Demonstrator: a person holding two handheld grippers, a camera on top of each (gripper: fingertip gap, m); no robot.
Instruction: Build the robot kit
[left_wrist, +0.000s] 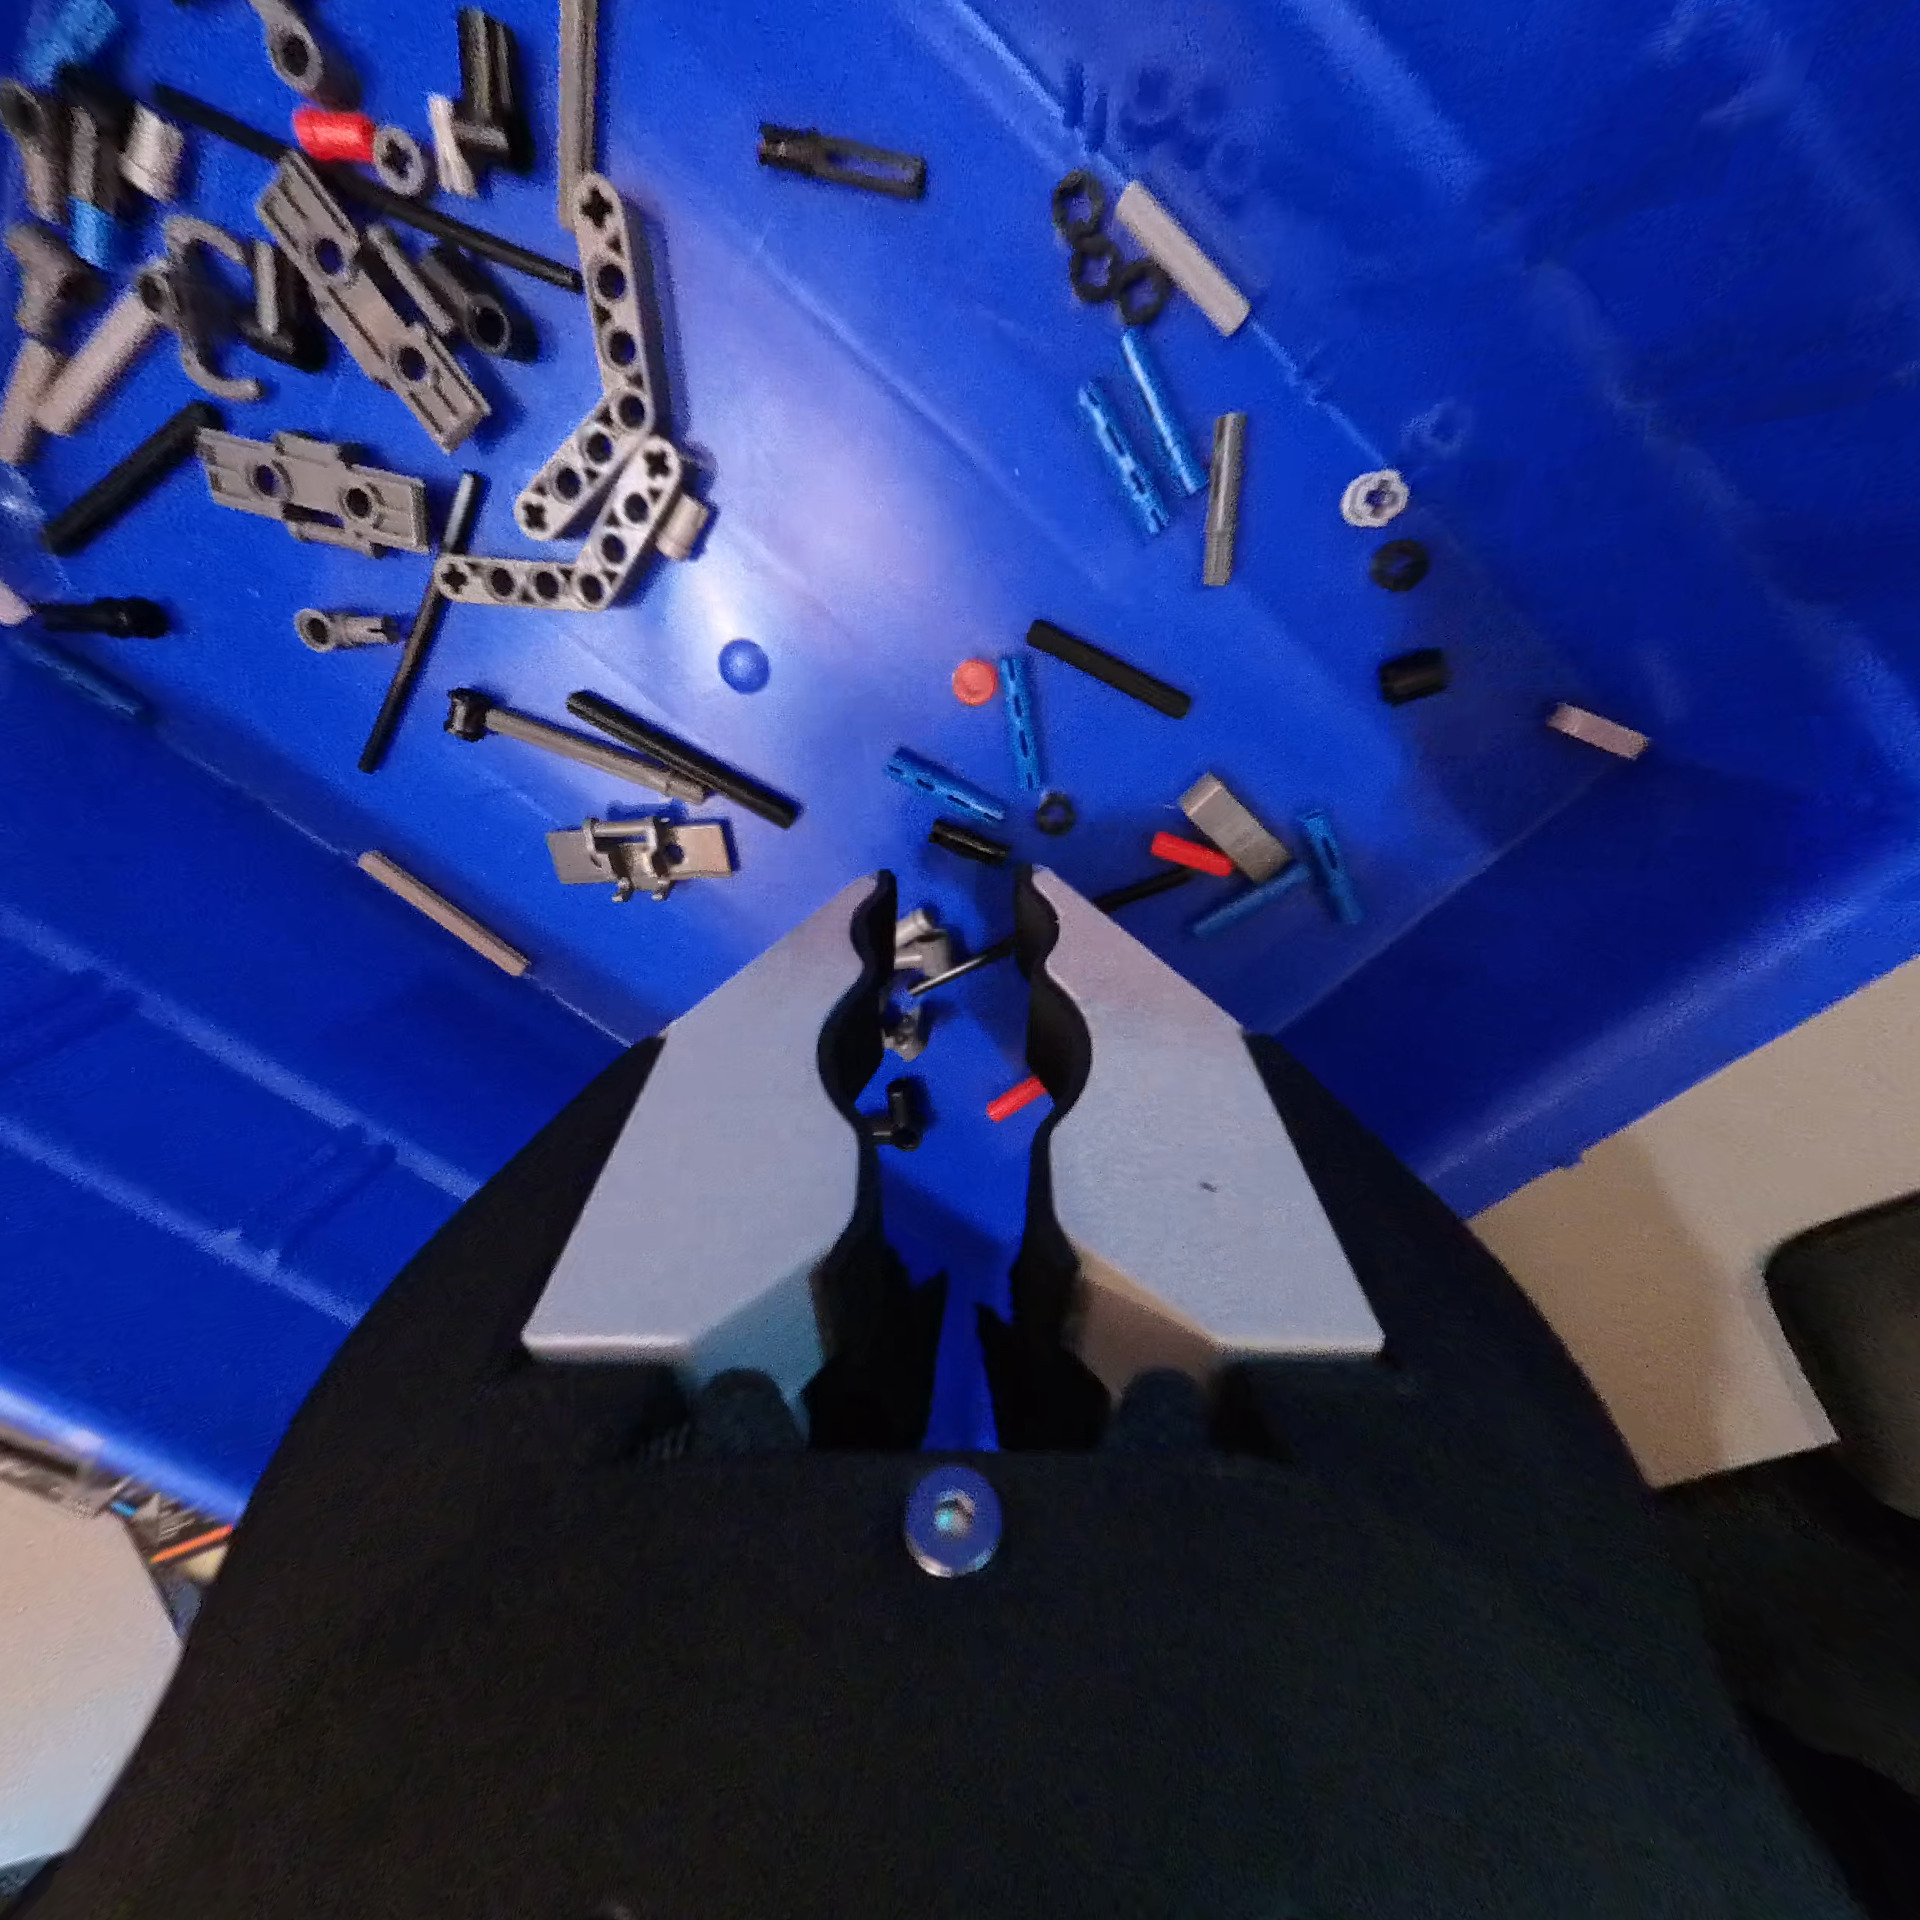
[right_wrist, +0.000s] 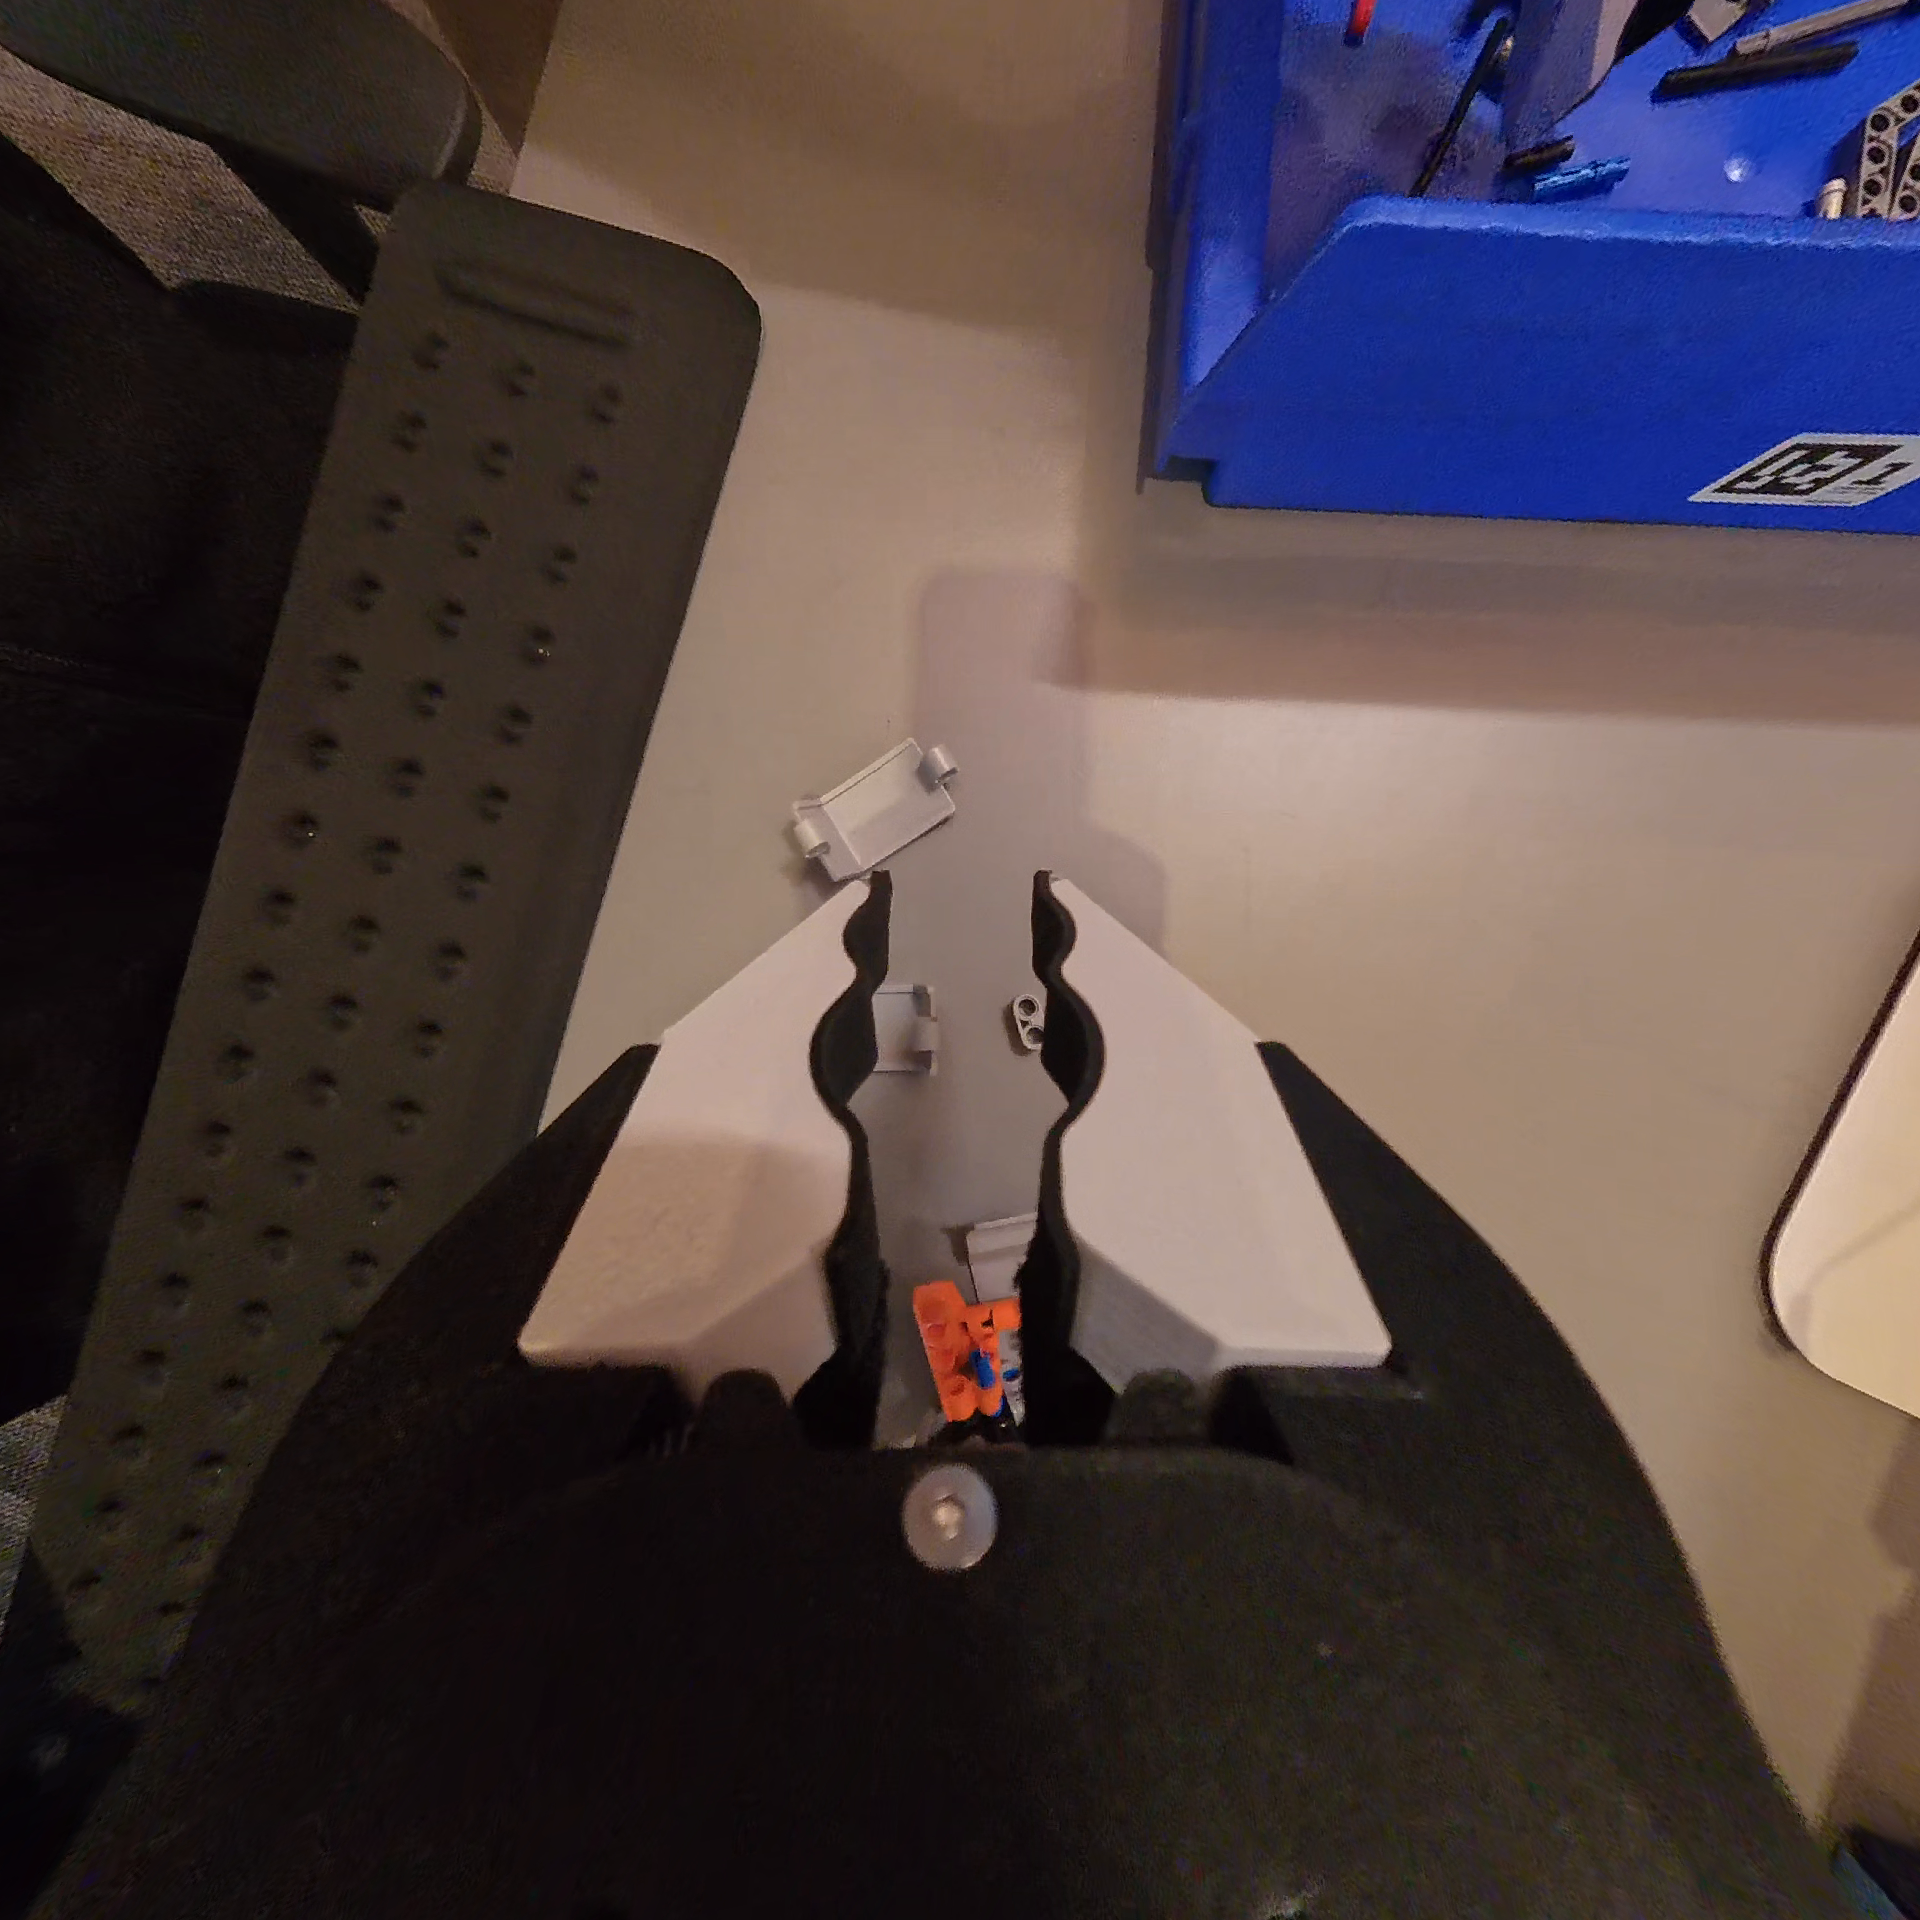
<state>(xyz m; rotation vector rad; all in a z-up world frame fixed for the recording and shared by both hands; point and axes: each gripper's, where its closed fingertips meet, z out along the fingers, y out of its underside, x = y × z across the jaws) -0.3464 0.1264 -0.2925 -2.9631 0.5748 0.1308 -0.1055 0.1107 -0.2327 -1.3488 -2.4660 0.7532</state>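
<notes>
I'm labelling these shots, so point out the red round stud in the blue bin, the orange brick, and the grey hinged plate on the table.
red round stud (left_wrist: 974, 682), left wrist view, its top face
orange brick (right_wrist: 961, 1351), right wrist view, its middle
grey hinged plate (right_wrist: 878, 816), right wrist view, its flat centre

A big blue bin (left_wrist: 1039, 436) has lots of little building pieces in it: bent grey beams (left_wrist: 613, 416), black rods (left_wrist: 681, 758) and blue pins (left_wrist: 1143, 426). A grey flat piece (right_wrist: 875, 808) lies on the pale table (right_wrist: 1455, 935), beside a black mat with holes (right_wrist: 416, 779)
</notes>
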